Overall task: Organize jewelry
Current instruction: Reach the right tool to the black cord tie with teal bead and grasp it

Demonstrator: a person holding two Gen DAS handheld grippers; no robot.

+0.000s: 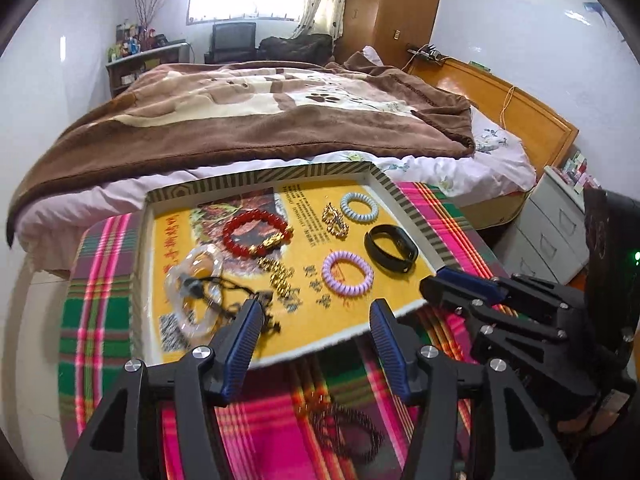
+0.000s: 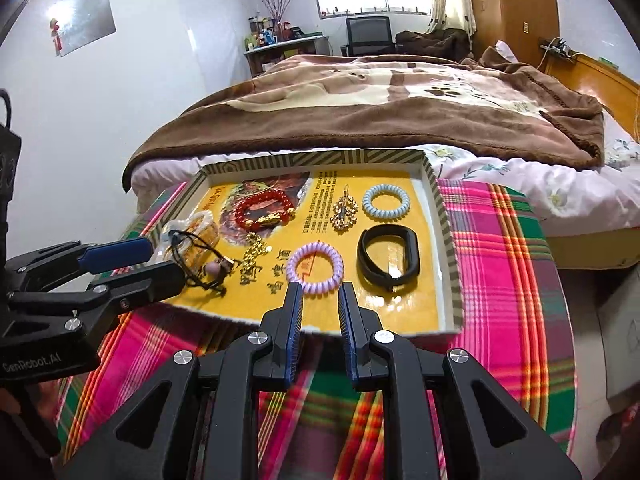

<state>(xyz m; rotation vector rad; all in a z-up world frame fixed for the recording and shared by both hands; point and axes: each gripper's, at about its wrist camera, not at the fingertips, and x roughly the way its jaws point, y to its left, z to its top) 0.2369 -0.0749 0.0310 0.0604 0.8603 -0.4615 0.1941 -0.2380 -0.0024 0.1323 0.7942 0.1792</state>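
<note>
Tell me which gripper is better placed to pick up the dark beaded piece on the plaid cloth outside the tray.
Left, probably. The dark beaded piece lies just below the open left gripper, centred in its own view. The right gripper, barely open, points at the tray instead.

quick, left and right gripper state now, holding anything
left gripper: open, nothing between its fingers.
right gripper: open by a narrow gap, nothing held; it hangs over the tray's near edge.

Two coil hair ties point(image 2: 317, 268), two gold chains point(image 2: 256, 250), one red bracelet point(image 2: 264, 210).
</note>
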